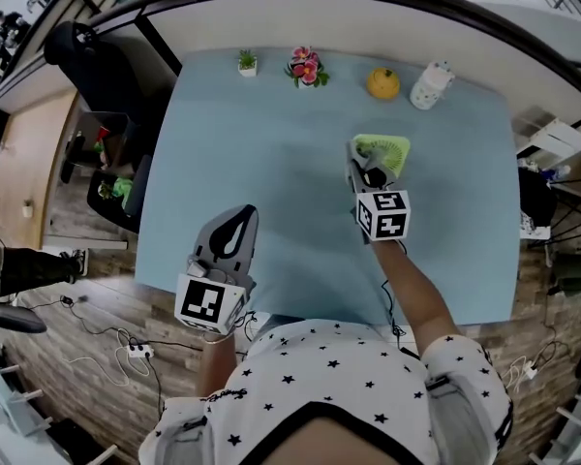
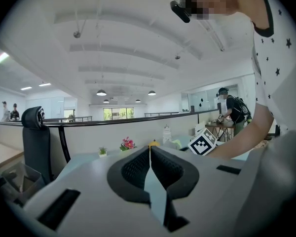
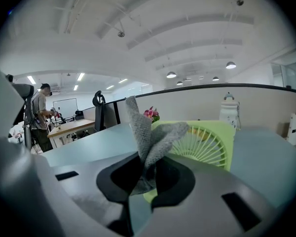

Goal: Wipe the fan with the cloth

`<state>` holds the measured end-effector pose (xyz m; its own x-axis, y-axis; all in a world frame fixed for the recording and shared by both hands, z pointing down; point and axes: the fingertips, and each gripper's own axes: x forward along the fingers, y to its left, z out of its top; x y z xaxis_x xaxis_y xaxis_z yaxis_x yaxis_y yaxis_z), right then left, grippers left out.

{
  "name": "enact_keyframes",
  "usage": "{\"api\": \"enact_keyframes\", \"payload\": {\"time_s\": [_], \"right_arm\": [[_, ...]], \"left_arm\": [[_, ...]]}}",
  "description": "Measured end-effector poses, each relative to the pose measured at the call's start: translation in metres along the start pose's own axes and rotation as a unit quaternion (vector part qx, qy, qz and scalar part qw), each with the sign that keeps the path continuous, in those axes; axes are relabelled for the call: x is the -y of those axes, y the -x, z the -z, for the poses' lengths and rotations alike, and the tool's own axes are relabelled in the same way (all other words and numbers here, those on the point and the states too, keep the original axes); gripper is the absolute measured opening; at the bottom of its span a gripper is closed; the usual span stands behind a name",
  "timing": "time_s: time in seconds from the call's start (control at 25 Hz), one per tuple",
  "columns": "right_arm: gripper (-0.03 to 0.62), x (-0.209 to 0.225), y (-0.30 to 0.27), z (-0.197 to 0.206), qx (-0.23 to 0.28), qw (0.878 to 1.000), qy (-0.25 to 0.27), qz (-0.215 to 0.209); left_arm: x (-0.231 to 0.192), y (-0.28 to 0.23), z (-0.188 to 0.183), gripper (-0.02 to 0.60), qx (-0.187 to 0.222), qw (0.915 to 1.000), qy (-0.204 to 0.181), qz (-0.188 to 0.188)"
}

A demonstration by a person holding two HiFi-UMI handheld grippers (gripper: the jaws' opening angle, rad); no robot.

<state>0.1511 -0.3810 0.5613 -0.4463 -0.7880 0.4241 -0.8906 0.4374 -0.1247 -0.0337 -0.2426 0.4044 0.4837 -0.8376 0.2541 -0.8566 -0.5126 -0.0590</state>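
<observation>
A small light-green fan (image 1: 383,150) (image 3: 210,143) stands on the pale blue table (image 1: 271,172), its grille facing my right gripper. My right gripper (image 1: 365,174) (image 3: 144,174) is shut on a grey cloth (image 3: 147,141), which sticks up from between the jaws just in front of the fan's grille. The cloth is barely visible in the head view. My left gripper (image 1: 230,232) (image 2: 149,168) hangs near the table's front left edge, shut with nothing between its jaws.
Along the table's far edge stand a tiny potted plant (image 1: 247,62), a pink flower pot (image 1: 306,67), an orange object (image 1: 382,83) and a white spotted jar (image 1: 430,85). A black office chair (image 1: 87,61) stands off the table's left side.
</observation>
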Motion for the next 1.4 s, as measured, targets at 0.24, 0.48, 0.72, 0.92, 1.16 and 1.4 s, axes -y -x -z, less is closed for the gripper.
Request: {"api": "enact_keyframes", "payload": {"time_s": [0.24,0.48,0.72,0.92,1.16,1.4], "right_arm": [[0.04,0.005,-0.002,0.0,-0.001,1.0,-0.007,0.004],[0.039,0.018,0.007,-0.001,0.001,1.0,-0.01,0.017],[0.04,0.043,0.02,-0.005,0.009,0.999,-0.016,0.04],[0.04,0.064,0.03,-0.004,0.012,0.998,-0.022,0.06],[0.04,0.092,0.045,0.0,0.015,0.995,-0.035,0.09],[0.04,0.11,0.05,0.012,0.006,0.993,-0.047,0.109]], "left_arm": [[-0.001,0.002,-0.001,0.031,-0.002,1.0,0.005,-0.006],[0.004,-0.004,-0.005,0.031,0.001,1.0,0.003,0.003],[0.012,-0.012,-0.009,0.032,0.004,0.9998,0.002,0.017],[0.016,-0.015,-0.008,0.031,0.0,0.9997,-0.005,0.024],[0.023,-0.02,-0.01,0.032,0.002,0.9995,-0.006,0.032],[0.028,-0.023,-0.011,0.031,0.004,0.9992,-0.01,0.038]]}}
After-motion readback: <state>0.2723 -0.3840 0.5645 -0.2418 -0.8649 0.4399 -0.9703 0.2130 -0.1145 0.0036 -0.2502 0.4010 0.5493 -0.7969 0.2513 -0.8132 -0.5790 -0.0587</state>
